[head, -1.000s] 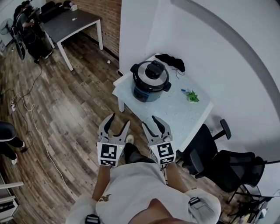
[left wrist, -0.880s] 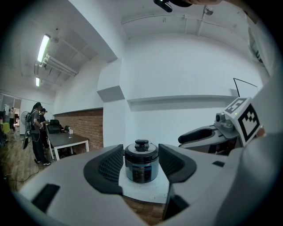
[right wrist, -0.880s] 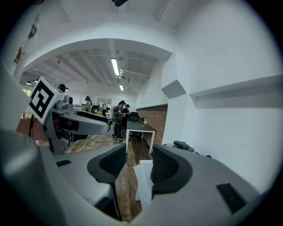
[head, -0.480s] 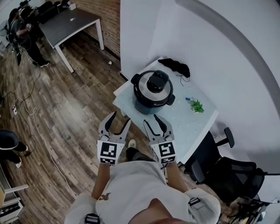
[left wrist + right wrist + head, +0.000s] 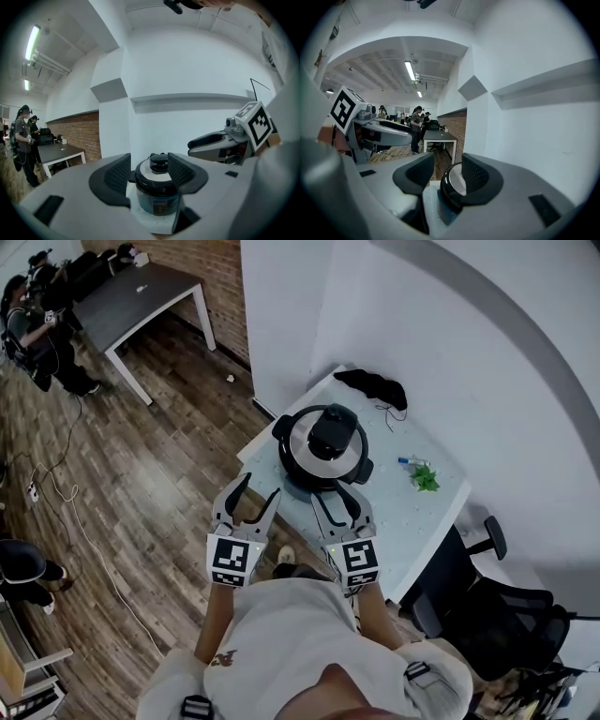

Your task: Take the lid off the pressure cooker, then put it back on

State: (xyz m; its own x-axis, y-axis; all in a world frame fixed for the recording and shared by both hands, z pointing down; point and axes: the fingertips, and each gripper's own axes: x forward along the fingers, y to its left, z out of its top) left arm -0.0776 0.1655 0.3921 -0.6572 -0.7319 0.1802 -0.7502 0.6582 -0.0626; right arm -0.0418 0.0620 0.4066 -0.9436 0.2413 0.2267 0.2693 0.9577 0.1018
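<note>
Closer to the pressure cooker (image 5: 158, 199) than a second ago, the left gripper (image 5: 255, 495) and right gripper (image 5: 334, 497) hover at the white table's (image 5: 412, 510) near edge, each with jaws spread and empty. The lid (image 5: 323, 439) sits on the cooker.

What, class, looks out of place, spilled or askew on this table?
Nothing stands out. The cooker stands upright with its lid on, near the table's edge; a dark bundle lies at the far corner.
</note>
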